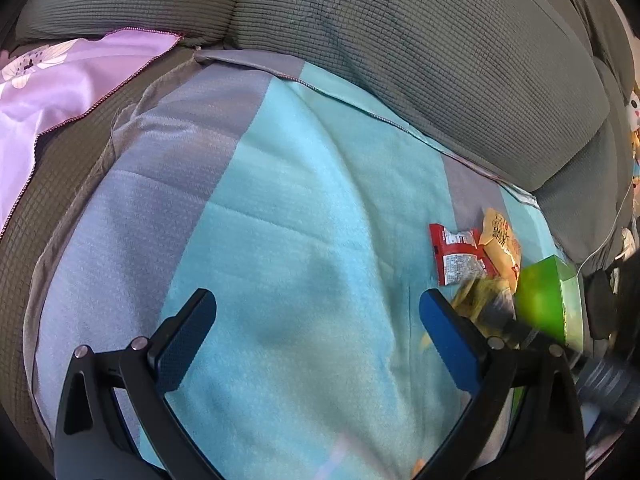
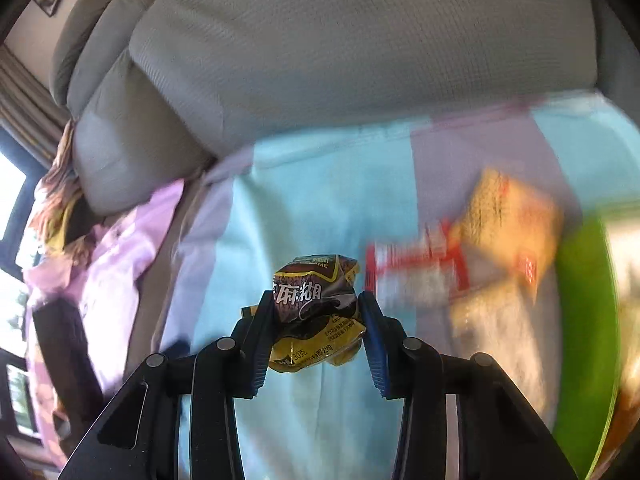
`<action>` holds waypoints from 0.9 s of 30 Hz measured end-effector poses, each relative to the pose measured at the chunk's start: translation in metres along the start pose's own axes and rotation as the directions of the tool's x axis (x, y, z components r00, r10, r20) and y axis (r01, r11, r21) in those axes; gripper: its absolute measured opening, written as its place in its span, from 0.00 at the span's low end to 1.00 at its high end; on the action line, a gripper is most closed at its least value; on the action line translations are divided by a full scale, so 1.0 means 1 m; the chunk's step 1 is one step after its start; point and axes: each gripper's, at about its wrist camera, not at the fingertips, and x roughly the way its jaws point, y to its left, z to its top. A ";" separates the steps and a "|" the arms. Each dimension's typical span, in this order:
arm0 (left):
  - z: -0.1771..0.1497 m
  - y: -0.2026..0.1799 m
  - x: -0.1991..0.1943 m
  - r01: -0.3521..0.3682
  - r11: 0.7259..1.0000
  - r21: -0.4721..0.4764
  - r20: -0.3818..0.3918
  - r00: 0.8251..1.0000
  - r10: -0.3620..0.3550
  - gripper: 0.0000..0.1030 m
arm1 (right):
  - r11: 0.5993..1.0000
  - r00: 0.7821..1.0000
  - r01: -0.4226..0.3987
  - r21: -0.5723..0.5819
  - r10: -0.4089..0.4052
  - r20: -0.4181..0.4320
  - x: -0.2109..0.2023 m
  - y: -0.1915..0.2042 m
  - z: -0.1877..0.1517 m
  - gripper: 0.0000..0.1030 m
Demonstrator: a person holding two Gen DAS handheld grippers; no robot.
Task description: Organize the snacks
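The right tongs (image 2: 316,300) are gripping a crumpled brown-and-yellow snack packet (image 2: 316,312) above the turquoise-and-grey blanket (image 2: 320,184). The left tongs (image 1: 318,312) are hanging wide and empty. Just beside, a red packet (image 1: 456,254) and an orange packet (image 1: 500,240) are lying near a green box (image 1: 548,300).

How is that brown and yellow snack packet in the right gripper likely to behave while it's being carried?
The brown and yellow packet looks crumpled between the right gripper pads, so it is probably soft and crushable. Its glossy film may be slippery. It seems light, since a pinch across the middle holds it up.
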 end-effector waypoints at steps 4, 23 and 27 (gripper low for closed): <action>-0.003 -0.004 0.001 0.029 0.999 0.017 -0.017 0.999 -0.029 0.99 | 0.998 0.992 0.056 -0.002 -0.056 -0.110 0.017 -0.007 -0.023 0.42; -0.041 -0.069 0.031 0.250 0.951 0.180 -0.230 0.951 -0.206 0.83 | 0.965 0.984 -0.163 0.206 0.173 -0.035 0.005 -0.043 -0.021 0.57; -0.041 -0.070 0.036 0.279 0.945 0.167 -0.225 0.945 -0.239 0.72 | 0.965 0.981 -0.157 0.212 0.178 -0.082 0.018 -0.041 -0.023 0.57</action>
